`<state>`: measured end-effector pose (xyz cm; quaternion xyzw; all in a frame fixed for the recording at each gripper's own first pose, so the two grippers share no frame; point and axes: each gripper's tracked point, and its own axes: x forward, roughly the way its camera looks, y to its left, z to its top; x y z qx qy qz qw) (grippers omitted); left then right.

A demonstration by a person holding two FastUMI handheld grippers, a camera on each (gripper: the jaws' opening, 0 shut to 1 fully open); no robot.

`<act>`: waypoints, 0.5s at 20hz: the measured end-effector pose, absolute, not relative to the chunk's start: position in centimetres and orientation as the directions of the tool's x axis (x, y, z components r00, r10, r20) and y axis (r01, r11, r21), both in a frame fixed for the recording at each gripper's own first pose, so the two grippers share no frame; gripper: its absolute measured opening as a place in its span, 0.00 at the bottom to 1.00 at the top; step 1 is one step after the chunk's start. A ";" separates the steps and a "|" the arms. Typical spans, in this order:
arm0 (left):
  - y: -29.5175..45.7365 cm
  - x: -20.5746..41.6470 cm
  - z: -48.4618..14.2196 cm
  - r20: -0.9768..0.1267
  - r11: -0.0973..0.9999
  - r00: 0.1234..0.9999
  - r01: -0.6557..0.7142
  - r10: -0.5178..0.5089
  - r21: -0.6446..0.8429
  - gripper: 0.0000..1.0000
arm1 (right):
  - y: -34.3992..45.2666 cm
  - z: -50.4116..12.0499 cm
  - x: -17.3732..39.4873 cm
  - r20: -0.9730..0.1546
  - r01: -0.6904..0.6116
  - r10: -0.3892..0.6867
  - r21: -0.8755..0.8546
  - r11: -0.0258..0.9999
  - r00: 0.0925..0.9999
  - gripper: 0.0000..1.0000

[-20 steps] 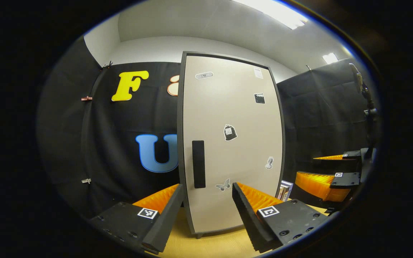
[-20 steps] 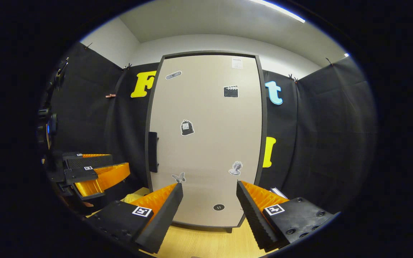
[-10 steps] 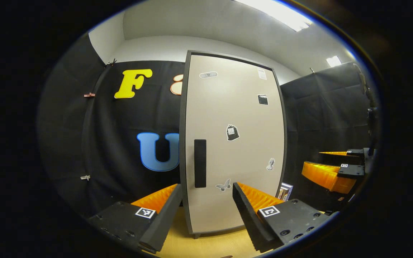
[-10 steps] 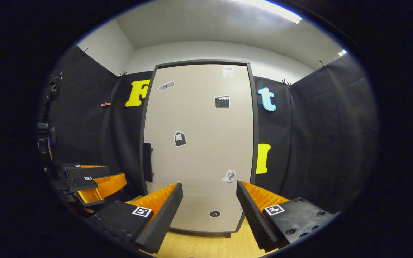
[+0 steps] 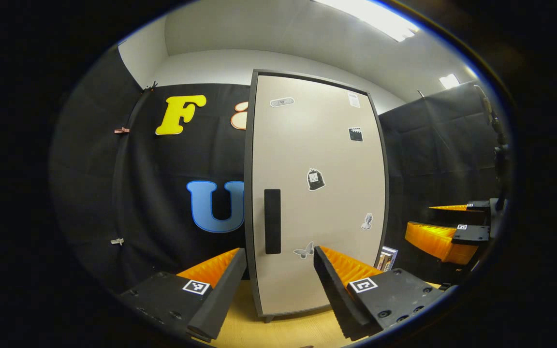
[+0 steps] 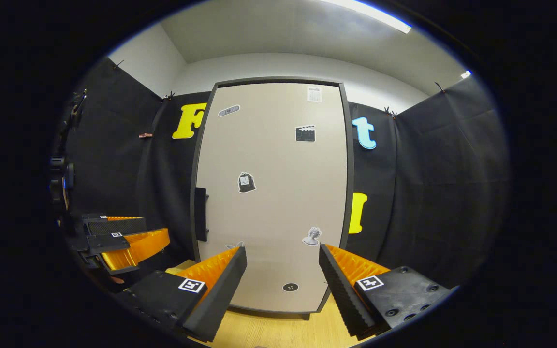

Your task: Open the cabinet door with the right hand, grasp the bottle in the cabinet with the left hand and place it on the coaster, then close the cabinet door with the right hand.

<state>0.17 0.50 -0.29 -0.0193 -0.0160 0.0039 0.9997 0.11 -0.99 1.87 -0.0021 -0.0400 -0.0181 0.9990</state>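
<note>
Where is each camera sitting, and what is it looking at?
Left gripper view: rides the left hand-held gripper, facing the shut cabinet door from its handle side; right hand-held gripper at far right.
Right gripper view: rides the right hand-held gripper, facing the door squarely; left one at lower left.
Shared: door, handle, wooden table.

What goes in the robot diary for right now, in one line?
stage: start | cabinet door: closed | handle: untouched | right claw: open, short of door | left claw: open, empty

Cabinet interior behind the shut cabinet door (image 6: 271,193); small boxes (image 5: 385,258) half behind its edge.
</note>
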 end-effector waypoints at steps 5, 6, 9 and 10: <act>2.2 -0.2 -0.2 0.050 0.998 0.999 -0.017 0.020 -0.060 0.89 | 0.4 1.5 0.8 0.068 0.022 -0.022 -0.012 1.000 0.997 0.98; 2.7 -0.4 -0.1 0.052 0.998 0.998 -0.025 0.028 -0.052 0.89 | 0.8 1.5 1.0 0.068 0.017 -0.016 -0.012 1.000 0.998 0.98; 4.3 -0.8 -0.6 0.040 0.998 0.998 -0.048 0.050 -0.031 0.89 | 2.7 1.5 1.8 0.066 -0.007 0.008 -0.012 1.000 0.998 0.98; 4.7 -0.9 -0.7 0.035 0.998 0.998 -0.050 0.051 -0.033 0.89 | 3.3 1.5 2.1 0.064 -0.015 0.016 -0.012 1.000 0.998 0.98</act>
